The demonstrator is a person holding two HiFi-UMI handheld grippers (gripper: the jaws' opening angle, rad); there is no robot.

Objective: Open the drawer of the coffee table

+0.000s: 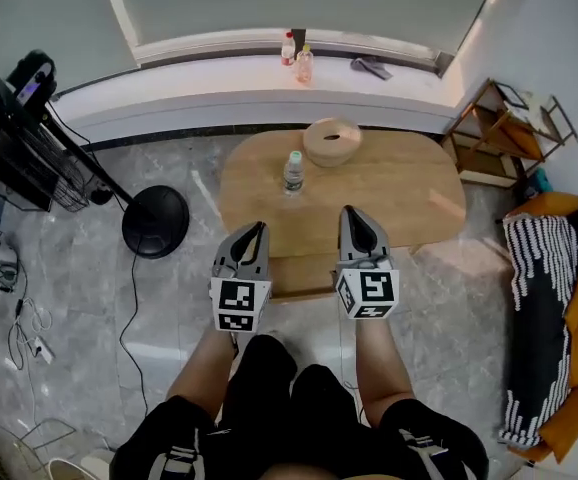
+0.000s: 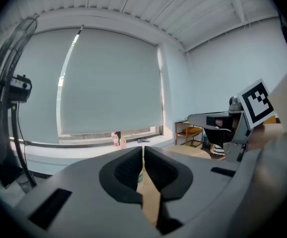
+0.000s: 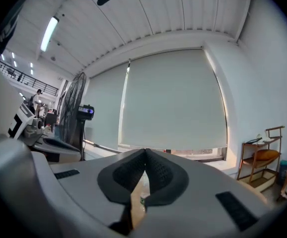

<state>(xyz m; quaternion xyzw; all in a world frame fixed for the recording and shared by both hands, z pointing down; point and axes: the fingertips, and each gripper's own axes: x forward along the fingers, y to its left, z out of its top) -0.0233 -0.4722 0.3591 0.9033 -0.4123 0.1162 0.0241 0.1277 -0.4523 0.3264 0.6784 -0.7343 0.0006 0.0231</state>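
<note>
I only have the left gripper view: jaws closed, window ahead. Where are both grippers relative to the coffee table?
Observer: Head view shows the left gripper and right gripper side by side above the near edge of the coffee table.
Operator: Is the right one shut?
Observer: Yes, the right gripper view shows its jaws together with nothing between.
Operator: Anything on the tabletop?
Observer: A bottle stands upright mid-table, with a round tan ring behind it.
</note>
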